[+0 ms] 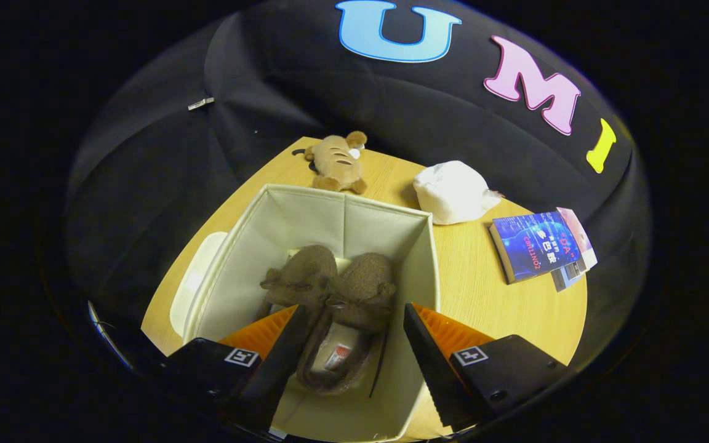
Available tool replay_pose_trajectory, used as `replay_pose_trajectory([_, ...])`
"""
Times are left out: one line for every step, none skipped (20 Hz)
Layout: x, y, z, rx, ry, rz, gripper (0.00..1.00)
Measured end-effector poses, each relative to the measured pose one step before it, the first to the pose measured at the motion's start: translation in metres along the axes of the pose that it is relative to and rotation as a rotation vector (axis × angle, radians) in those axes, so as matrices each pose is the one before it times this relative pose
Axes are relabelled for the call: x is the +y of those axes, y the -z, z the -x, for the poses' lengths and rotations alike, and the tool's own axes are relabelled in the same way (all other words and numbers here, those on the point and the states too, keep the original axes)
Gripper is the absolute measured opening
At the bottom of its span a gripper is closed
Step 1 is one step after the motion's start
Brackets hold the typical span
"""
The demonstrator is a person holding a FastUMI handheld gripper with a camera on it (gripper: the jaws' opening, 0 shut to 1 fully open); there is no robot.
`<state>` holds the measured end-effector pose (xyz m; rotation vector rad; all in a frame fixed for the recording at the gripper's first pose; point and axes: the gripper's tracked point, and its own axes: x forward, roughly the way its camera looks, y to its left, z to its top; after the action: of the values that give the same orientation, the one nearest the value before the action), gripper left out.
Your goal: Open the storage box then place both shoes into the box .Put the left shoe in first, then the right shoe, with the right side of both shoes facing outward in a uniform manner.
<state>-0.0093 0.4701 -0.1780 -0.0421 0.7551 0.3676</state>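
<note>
The gripper (349, 326) hangs above the open box (419, 258), its fingers spread wide and clamping nothing. Both brown shoes (336, 307) lie side by side inside the box, between the fingers and below them. The left finger hides part of one shoe's heel.

The book (536, 246) print (too blurred) is unreadable.

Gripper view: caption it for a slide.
Open tongs hover above two shoes lying in the open box.
</note>
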Motion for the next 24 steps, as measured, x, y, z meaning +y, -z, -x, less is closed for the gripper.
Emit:
replay_pose_trajectory([-0.00503, -0.00397, 0.00495, -0.02419, 0.00421, 0.01679, 0.98])
replay_pose_trajectory([-0.00485, -0.00395, 0.00510, -0.02907, 0.00216, 0.01496, 0.98])
replay_pose_trajectory([-0.00533, -0.00455, 0.00593, -0.03169, -0.00183, 0.00854, 0.98])
replay_pose_trajectory([-0.00639, -0.00401, 0.00526, -0.02960, 0.00076, 0.00405, 0.99])
replay_pose_trajectory([-0.00650, -0.00401, 0.00659, -0.02610, -0.00477, -0.00214, 0.99])
replay_pose_trajectory([-0.00593, -0.00344, 0.00573, -0.02361, -0.00871, -0.00628, 0.98])
replay_pose_trajectory([-0.00809, -0.00357, 0.00705, -0.02456, -0.00340, -0.00643, 0.98])
replay_pose_trajectory([-0.00918, -0.00410, 0.00681, -0.02518, -0.00290, -0.00374, 0.99])
replay_pose_trajectory([-0.01135, -0.00372, 0.00802, -0.02387, 0.00405, -0.00007, 0.99])
replay_pose_trajectory([-0.01088, -0.00398, 0.00757, -0.02293, 0.00097, -0.00099, 0.98])
replay_pose_trajectory([-0.01040, -0.00337, 0.00816, -0.02292, -0.00149, -0.00679, 0.98])
replay_pose_trajectory([-0.01104, -0.00054, 0.00753, -0.01479, -0.00085, -0.00525, 0.98])
replay_pose_trajectory([-0.01336, -0.00221, 0.00828, -0.01783, 0.00462, -0.00411, 0.98])
replay_pose_trajectory([-0.01429, -0.00170, 0.00797, -0.01327, 0.00728, -0.00148, 0.98])
replay_pose_trajectory([-0.01428, 0.00014, 0.00708, -0.01032, 0.00722, 0.00101, 0.98])
replay_pose_trajectory([-0.01411, -0.00030, 0.00771, -0.01428, 0.00909, -0.00148, 0.98])
replay_pose_trajectory([-0.01431, 0.00063, 0.00733, -0.00846, 0.00859, -0.00136, 0.98])
replay_pose_trajectory([-0.01570, -0.00021, 0.00650, -0.01411, 0.01066, -0.00584, 0.98])
replay_pose_trajectory([-0.01503, 0.00000, 0.00775, -0.01220, 0.01003, -0.00629, 0.98])
replay_pose_trajectory([-0.01478, -0.00111, 0.00647, -0.01361, 0.00892, -0.00896, 0.98])
replay_pose_trajectory([-0.01507, -0.00111, 0.00638, -0.01373, 0.00823, -0.01094, 0.98])
replay_pose_trajectory([-0.01443, -0.00169, 0.00657, -0.01381, 0.00896, -0.01204, 0.98])
replay_pose_trajectory([-0.01466, -0.00224, 0.00598, -0.01498, 0.00811, -0.01230, 0.98])
replay_pose_trajectory([-0.01496, -0.00331, 0.00488, -0.01752, 0.00833, -0.01146, 0.98])
